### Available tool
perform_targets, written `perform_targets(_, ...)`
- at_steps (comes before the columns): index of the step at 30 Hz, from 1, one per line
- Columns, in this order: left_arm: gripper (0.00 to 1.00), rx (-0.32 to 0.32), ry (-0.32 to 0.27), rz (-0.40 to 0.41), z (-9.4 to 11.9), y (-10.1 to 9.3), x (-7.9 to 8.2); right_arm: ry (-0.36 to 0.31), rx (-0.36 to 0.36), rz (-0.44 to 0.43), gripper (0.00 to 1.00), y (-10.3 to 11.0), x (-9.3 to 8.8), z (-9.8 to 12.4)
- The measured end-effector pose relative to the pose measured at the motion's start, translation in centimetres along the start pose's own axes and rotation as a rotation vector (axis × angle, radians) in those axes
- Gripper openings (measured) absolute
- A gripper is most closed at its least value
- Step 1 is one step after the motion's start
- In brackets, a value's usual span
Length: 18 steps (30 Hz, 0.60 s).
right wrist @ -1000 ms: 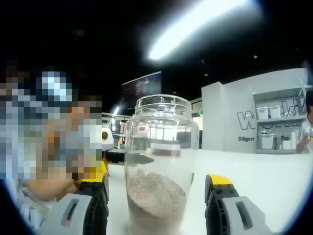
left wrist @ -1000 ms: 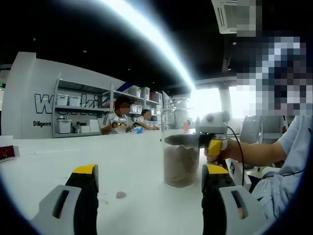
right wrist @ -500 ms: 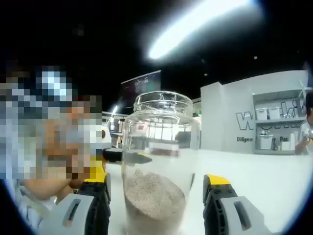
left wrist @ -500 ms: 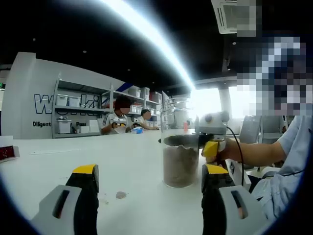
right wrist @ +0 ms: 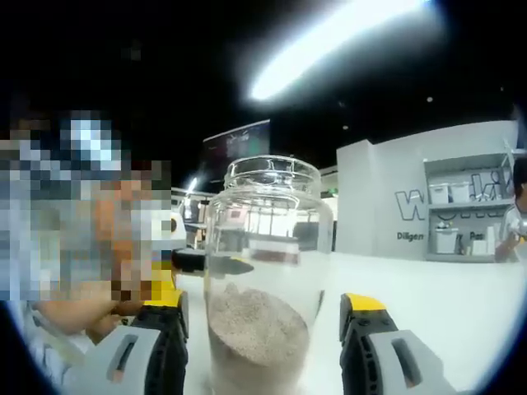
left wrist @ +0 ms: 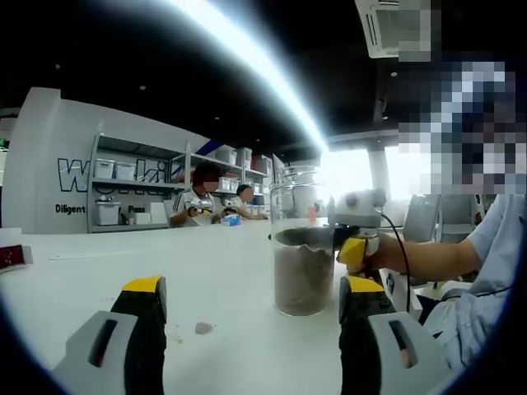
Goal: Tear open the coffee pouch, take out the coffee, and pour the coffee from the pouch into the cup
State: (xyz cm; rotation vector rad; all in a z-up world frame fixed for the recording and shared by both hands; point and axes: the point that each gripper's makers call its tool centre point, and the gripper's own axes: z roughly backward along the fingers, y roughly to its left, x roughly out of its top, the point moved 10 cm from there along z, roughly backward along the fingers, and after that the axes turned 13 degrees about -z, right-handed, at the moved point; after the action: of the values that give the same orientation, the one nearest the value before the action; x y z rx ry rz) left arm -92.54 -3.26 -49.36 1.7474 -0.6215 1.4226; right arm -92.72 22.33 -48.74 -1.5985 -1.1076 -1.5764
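Now straddling the jar (right wrist: 265, 280) with the right gripper (right wrist: 262, 350) — jaws spread, gripping nothing; jar standing upright on the table (left wrist: 222, 271), left gripper (left wrist: 247, 329) idling apart, likewise spread, empty.

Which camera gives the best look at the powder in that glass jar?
The right gripper view: the glass jar stands close between its jaws, the powder heaped inside. The left gripper view shows the same jar farther off on the white table.

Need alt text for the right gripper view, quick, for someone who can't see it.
A clear glass jar, partly filled with pale brown powder, stands between the open right claw on a white table. Shelving stands against a grey wall far right.
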Motion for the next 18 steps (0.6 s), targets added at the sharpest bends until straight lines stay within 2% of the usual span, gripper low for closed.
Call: perform_targets(18,0.87,-0.001,-0.002,-0.001,0.01,-0.06,0.00,0.003,0.000,0.010,0.71,-0.02,-0.12,0.18)
